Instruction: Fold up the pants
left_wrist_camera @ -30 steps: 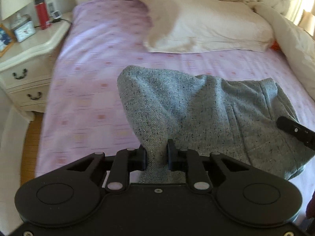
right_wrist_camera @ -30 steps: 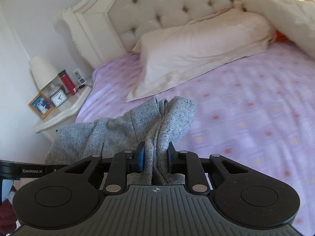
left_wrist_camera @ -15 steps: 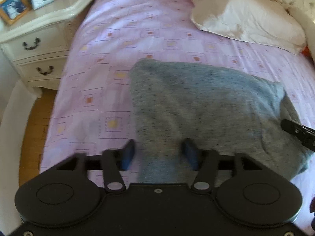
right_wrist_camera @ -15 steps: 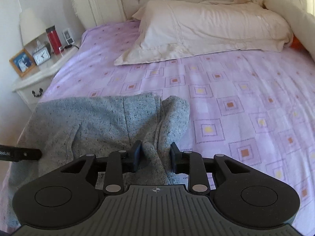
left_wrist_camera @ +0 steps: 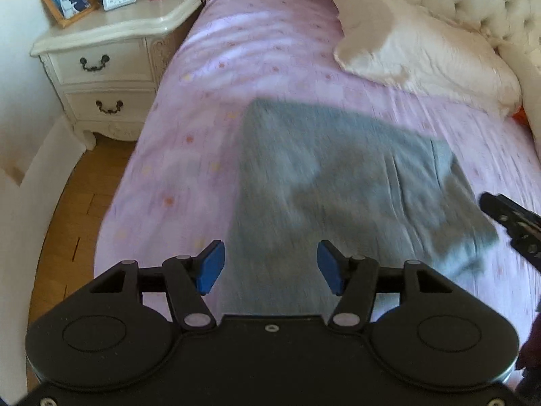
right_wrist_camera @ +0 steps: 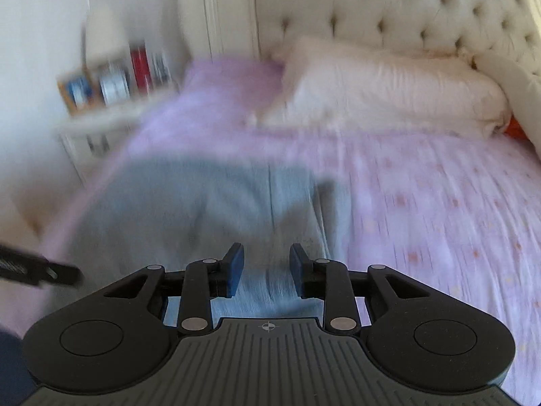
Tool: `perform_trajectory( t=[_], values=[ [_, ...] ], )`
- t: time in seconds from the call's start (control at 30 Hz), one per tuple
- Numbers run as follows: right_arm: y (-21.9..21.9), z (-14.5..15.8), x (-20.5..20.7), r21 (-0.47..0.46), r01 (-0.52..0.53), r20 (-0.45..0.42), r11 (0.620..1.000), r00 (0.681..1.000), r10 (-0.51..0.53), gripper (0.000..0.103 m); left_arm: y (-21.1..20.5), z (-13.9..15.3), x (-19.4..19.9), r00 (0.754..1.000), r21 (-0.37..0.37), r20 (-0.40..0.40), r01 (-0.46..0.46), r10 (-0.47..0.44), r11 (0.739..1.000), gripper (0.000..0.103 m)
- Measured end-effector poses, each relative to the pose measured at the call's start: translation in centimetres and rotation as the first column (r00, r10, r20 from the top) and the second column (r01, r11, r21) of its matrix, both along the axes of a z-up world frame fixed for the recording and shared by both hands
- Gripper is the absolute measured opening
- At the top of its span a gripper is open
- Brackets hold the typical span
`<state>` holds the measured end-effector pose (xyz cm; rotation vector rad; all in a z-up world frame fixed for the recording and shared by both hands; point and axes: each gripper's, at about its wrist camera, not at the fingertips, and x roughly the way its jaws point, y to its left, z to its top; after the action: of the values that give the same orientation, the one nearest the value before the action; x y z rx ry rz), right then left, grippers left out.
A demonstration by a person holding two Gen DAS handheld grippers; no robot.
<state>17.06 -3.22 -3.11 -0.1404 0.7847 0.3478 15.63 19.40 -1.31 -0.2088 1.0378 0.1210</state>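
The grey speckled pants [left_wrist_camera: 338, 182] lie folded flat on the purple bedsheet [left_wrist_camera: 236, 54]. They also show, blurred, in the right wrist view [right_wrist_camera: 216, 209]. My left gripper [left_wrist_camera: 270, 267] is open and empty, hovering over the near left edge of the pants. My right gripper [right_wrist_camera: 265, 265] is open and empty above the near right part of the pants. The right gripper's tip shows at the right edge of the left wrist view [left_wrist_camera: 507, 220]. The left gripper's tip shows at the left edge of the right wrist view [right_wrist_camera: 37, 269].
A cream pillow [left_wrist_camera: 416, 44] lies at the head of the bed against a tufted headboard [right_wrist_camera: 389, 6]. A white nightstand [left_wrist_camera: 108, 50] stands left of the bed with a photo frame [left_wrist_camera: 69, 0], a clock and a red bottle. Wooden floor [left_wrist_camera: 67, 209] runs along the bed's left side.
Both grippers held the pants a second ago. They opened, let the cloth drop flat on the bed, and have pulled back and up.
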Motion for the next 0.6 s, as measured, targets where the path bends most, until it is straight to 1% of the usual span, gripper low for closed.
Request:
perform_trajectory(
  t=[0.03, 0.07, 0.1, 0.13, 0.17, 0.2, 0.3, 0.4, 0.43, 0.6],
  values=[
    [-0.1, -0.2, -0.2, 0.004, 0.001, 0.015, 1.0, 1.0, -0.001, 0.028, -0.5, -0.6, -0.2, 1.0, 0.009, -0.026, 0.008, -0.008, 1.0, 0.063],
    [-0.3, 0.1, -0.4, 0.017, 0.007, 0.017, 1.0, 1.0, -0.007, 0.028, -0.9, -1.3, 0.1, 0.997, 0.032, -0.076, 0.016, -0.013, 0.999, 0.062],
    [-0.4, 0.7, -0.4, 0.025, 0.018, 0.005, 1.0, 1.0, -0.018, 0.028, -1.1, -1.7, 0.6, 0.993, 0.059, -0.121, 0.017, -0.01, 0.998, 0.059],
    [-0.6, 1.5, -0.7, 0.046, 0.028, 0.003, 0.999, 1.0, -0.028, 0.028, -1.2, -2.1, 1.2, 0.988, 0.077, -0.157, 0.013, 0.0, 0.997, 0.058],
    [-0.9, 2.5, -1.1, 0.08, 0.033, 0.015, 0.996, 0.999, -0.035, 0.028, -1.1, -2.4, 1.7, 0.984, 0.087, -0.177, 0.003, 0.012, 0.996, 0.057],
    [-1.2, 3.2, -1.6, 0.1, 0.036, 0.028, 0.994, 0.999, -0.039, 0.028, -1.0, -2.4, 1.9, 0.983, 0.084, -0.18, -0.005, 0.02, 0.996, 0.057],
    [-1.4, 5.2, -3.1, 0.131, 0.032, 0.054, 0.991, 0.998, -0.04, 0.028, -1.4, -1.2, 0.5, 0.993, 0.091, -0.115, 0.0, 0.01, 0.996, 0.056],
    [-1.2, 6.5, -3.9, 0.139, 0.023, 0.075, 0.99, 0.997, -0.033, 0.028, -2.0, 0.0, -0.9, 0.998, 0.049, -0.056, -0.01, 0.013, 0.999, 0.057],
    [-1.2, 6.9, -4.3, 0.141, 0.016, 0.084, 0.99, 0.996, -0.028, 0.028, -2.5, 0.4, -1.4, 0.999, 0.051, -0.037, -0.012, 0.014, 0.999, 0.057],
    [-0.8, 7.7, -5.4, 0.147, -0.005, 0.117, 0.989, 0.993, -0.012, 0.028, -5.4, 1.9, -3.6, 0.997, 0.126, 0.071, 0.004, -0.013, 0.992, 0.057]
  ],
)
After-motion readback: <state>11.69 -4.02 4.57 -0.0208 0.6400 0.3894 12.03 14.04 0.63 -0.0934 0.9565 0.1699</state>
